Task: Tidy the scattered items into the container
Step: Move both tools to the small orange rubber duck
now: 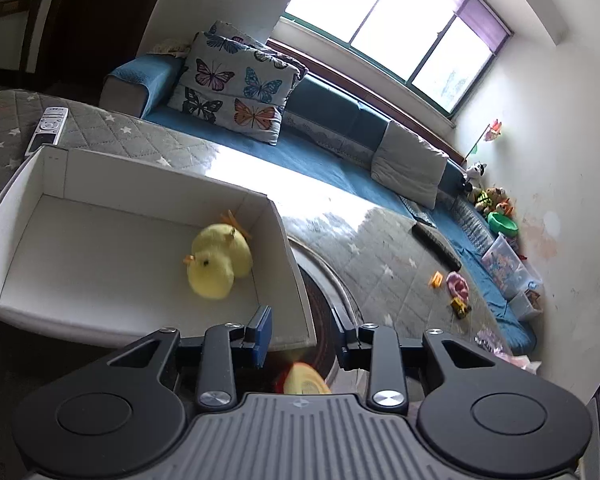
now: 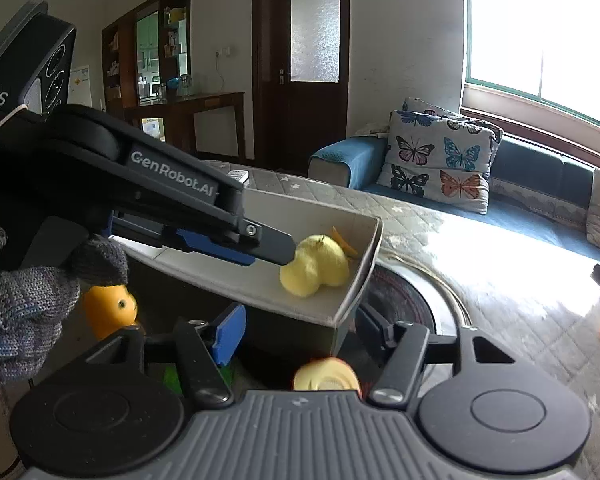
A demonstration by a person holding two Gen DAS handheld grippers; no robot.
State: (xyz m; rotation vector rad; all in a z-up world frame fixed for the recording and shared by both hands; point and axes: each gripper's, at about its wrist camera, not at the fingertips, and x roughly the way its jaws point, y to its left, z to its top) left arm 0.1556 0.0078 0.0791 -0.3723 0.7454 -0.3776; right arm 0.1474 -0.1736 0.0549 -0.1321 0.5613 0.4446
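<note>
Quilted mat [image 1: 148, 136] carrying white box [image 1: 60, 172], plush duck [image 1: 216, 264] lying inside. Left gripper [image 1: 300, 336], right gripper [image 2: 296, 332] both hanging wide open, gripping nothing. Risking knocking box rim, tipping duck out.

Grey quilted star mat [image 1: 148, 136] with the sofa beside it

We see a white cardboard box [image 1: 100, 176] resting on the mat, and a silver remote control [image 1: 47, 128] lying just beyond the box's far corner. Further along the mat, well apart from the box, small toys lie scattered: an orange piece [image 1: 436, 279], a pink ring-shaped toy [image 1: 458, 285] and a little yellow vehicle [image 1: 460, 306], with a dark flat object [image 1: 436, 242] near the sofa's blue seat cover [image 1: 312, 160]
</note>
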